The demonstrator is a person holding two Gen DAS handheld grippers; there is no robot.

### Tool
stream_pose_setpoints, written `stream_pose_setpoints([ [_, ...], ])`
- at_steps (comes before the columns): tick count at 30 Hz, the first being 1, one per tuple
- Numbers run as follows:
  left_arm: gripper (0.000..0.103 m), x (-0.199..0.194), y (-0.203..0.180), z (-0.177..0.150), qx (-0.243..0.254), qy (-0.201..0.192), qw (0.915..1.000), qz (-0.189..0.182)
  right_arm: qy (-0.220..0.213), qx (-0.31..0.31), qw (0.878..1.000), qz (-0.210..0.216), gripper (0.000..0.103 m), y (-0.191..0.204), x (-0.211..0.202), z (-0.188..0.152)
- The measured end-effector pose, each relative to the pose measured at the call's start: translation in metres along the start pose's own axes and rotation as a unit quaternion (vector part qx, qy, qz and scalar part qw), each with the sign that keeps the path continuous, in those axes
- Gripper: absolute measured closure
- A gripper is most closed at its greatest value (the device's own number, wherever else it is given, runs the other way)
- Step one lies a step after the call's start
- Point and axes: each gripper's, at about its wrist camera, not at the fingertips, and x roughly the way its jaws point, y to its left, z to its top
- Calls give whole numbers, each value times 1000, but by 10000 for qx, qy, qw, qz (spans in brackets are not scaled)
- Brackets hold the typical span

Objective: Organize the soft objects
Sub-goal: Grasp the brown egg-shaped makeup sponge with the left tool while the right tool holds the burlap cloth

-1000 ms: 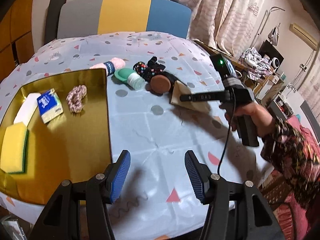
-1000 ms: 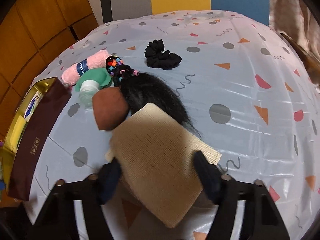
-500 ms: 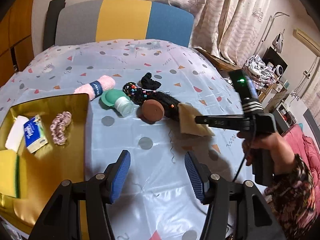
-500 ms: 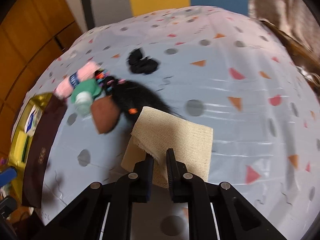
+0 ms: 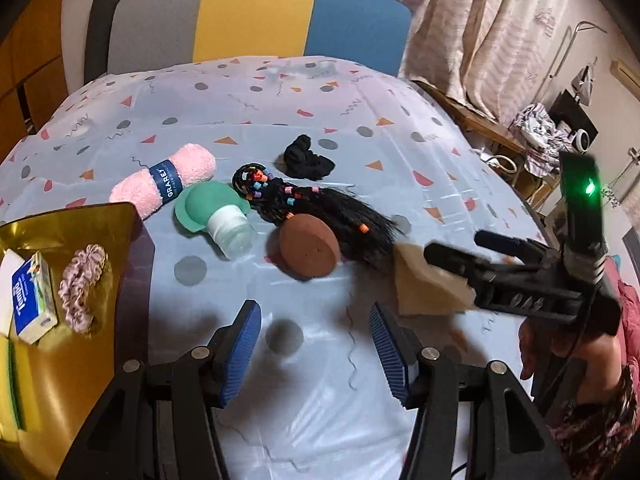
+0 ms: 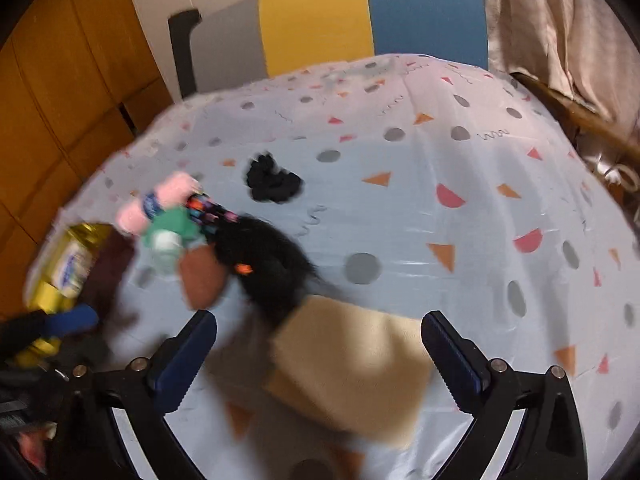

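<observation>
The gold box [image 5: 60, 360] sits at the left edge of the table [image 5: 320, 120]. Some soft things are already inside it: a pink hair tie [image 5: 82, 286], a pack of tissues [image 5: 34, 304], a white sponge [image 5: 6, 276] and a yellow sponge [image 5: 8, 384]. So part of the job looks done.

More soft things wait on the table, near its middle: a rolled pink towel [image 5: 164, 186], a green puff with a clear cap [image 5: 214, 214], a brown round sponge [image 5: 308, 248], a black wig with colored beads [image 5: 320, 208] and a black hair tie [image 5: 308, 156].

The right gripper [image 6: 320, 356] has just been opening its fingers, and they stand wide apart now. The tan cloth [image 6: 344, 364] lies between them, but the pads do not press on it. It looks blurry, so I cannot tell if it rests on the table.

The left gripper [image 5: 316, 344] has its fingers spread with nothing between them. It hangs over the near edge of the table, beside the box.

I think the tan cloth and the five things by the middle need to go in next.
</observation>
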Motion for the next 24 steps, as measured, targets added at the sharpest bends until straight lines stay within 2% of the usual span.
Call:
stream_pose_setpoints([
  [2,46,7,0,4,20,33,10000,30,478,28,9983,-341,0,-7,24,-5],
  [4,46,16,1,8,14,106,9999,49,864,186,9953,-403,0,-15,42,-12],
  [5,46,21,1,10,-1,141,9999,42,959,243,9943,-404,0,-16,47,-15],
  [6,46,23,1,11,0,152,9999,28,833,173,9951,-505,0,-12,46,-14],
  [8,46,29,0,14,60,148,9998,68,893,124,9947,-486,1,-7,47,-15],
  [10,46,34,-2,17,126,111,9998,134,928,52,9942,-537,9,-3,46,-15],
  [12,46,40,-4,21,159,97,9997,175,911,-57,9950,-411,31,4,42,-13],
  [16,46,52,-9,29,205,101,9996,182,938,-295,9946,-331,57,20,37,-11],
  [18,46,60,-11,32,234,123,9994,201,962,-359,9946,-163,79,26,34,-12],
  [20,46,66,-13,33,326,139,9989,292,1008,-220,9946,68,90,26,33,-11],
  [24,46,74,-14,32,493,111,9977,457,1025,99,9944,242,93,15,27,-12],
])
